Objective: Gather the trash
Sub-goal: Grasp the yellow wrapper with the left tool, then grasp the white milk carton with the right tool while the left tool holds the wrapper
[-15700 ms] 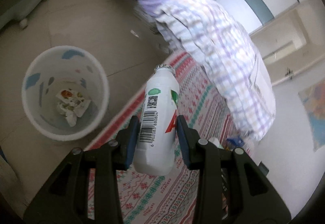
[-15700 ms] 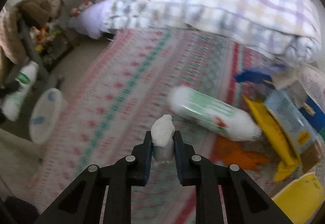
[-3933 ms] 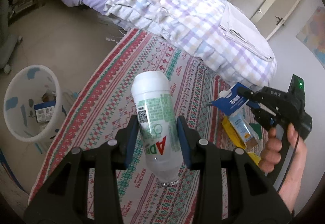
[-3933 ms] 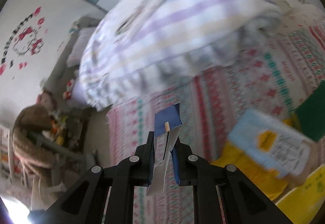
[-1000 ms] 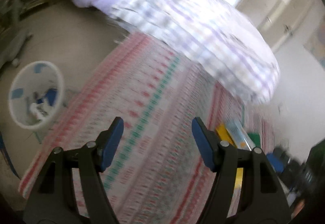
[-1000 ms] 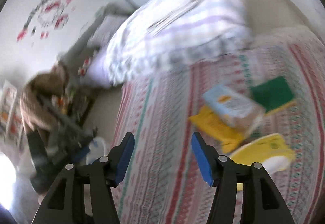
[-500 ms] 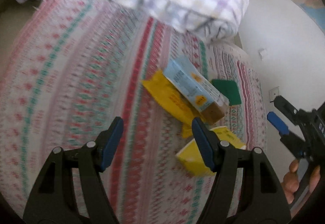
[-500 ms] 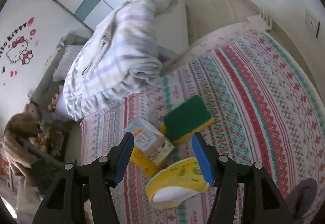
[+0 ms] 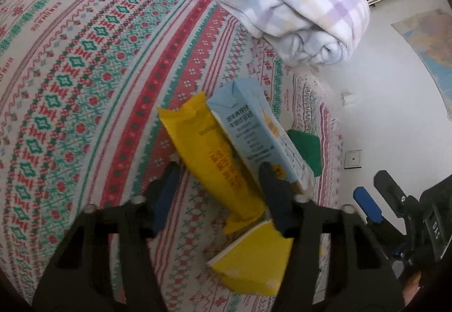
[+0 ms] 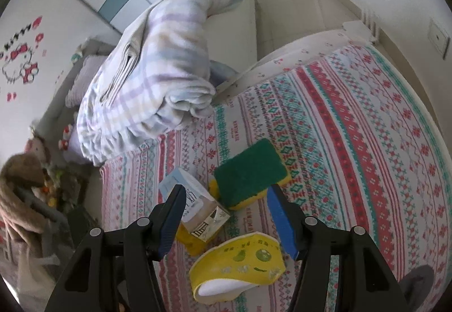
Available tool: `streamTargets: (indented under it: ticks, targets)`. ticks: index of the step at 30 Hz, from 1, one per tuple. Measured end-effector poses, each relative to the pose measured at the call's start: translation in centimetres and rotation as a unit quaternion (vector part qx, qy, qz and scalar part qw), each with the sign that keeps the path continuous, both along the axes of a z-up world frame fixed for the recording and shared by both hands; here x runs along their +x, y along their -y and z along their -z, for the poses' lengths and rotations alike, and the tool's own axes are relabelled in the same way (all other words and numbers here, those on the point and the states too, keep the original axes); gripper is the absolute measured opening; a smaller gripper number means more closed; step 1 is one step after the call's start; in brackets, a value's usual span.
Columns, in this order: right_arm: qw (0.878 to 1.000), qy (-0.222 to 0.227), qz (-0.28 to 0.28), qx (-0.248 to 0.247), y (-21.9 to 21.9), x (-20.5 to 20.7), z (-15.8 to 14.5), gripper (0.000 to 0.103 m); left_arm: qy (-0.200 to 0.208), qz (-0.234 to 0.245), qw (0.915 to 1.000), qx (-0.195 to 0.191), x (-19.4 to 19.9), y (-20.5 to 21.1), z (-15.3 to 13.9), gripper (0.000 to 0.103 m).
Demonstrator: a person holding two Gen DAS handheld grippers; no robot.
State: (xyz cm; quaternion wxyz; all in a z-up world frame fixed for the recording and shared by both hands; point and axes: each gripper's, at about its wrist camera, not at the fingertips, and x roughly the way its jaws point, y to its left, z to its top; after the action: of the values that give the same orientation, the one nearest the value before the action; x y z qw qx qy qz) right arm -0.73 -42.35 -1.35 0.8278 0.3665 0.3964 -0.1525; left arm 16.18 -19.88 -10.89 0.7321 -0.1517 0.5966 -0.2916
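On a patterned bedspread (image 9: 84, 63), the left gripper (image 9: 219, 193), its jaws just narrowing but not yet pinching, straddles a yellow wrapper (image 9: 214, 165) beside a pale blue carton (image 9: 251, 131). The right gripper (image 10: 226, 218) hangs spread and empty above the carton, a green sponge (image 10: 250, 170) and a yellow tub (image 10: 237, 261).

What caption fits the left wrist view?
Left tongs closing around yellow wrapper beside blue carton on patterned bedspread.

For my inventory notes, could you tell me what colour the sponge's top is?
Dark green on the sponge, clearest in the right wrist view.
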Motion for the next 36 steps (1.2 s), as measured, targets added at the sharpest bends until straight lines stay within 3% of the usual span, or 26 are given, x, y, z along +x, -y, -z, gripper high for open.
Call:
streamTargets:
  ticks: [1, 2, 7, 14, 18, 26, 31, 36]
  targets:
    - [1.000, -0.004, -0.007, -0.006, -0.2, 0.3, 0.1, 0.061, 0.002, 0.005, 1.0000, 0.002, 0.0, 0.1, 0.0, 0.032]
    - [1.000, -0.010, -0.017, -0.014, -0.6, 0.8, 0.3, 0.061, 0.005, 0.009, 0.9999, 0.001, -0.1, 0.3, 0.0, 0.026]
    - [0.997, -0.038, -0.054, -0.038, -1.7, 2.6, 1.6, 0.061, 0.016, 0.016, 0.9997, -0.012, -0.4, 1.3, -0.5, 0.011]
    - [0.988, -0.044, -0.134, -0.057, -5.2, 5.2, 2.9, 0.064, 0.037, 0.030, 0.9989, -0.001, -0.5, 1.0, -2.0, 0.009]
    - [0.986, -0.034, -0.162, -0.035, -6.9, 6.2, 3.3, 0.068, 0.048, 0.035, 0.9982, 0.007, -0.3, 0.2, -2.6, 0.009]
    - [0.987, -0.044, -0.153, 0.021, -8.4, 7.0, 4.0, 0.068, 0.057, 0.044, 0.9961, 0.051, 0.1, -3.2, -3.7, 0.008]
    - [0.989, -0.054, -0.137, 0.010, -9.2, 7.5, 3.9, 0.069, 0.063, 0.034, 0.9948, 0.073, 0.5, -6.5, -5.2, 0.008]
    - [0.992, -0.056, -0.113, 0.006, -10.8, 8.6, 4.1, 0.074, 0.072, 0.005, 0.9956, 0.059, 0.5, -12.5, -7.2, 0.008]
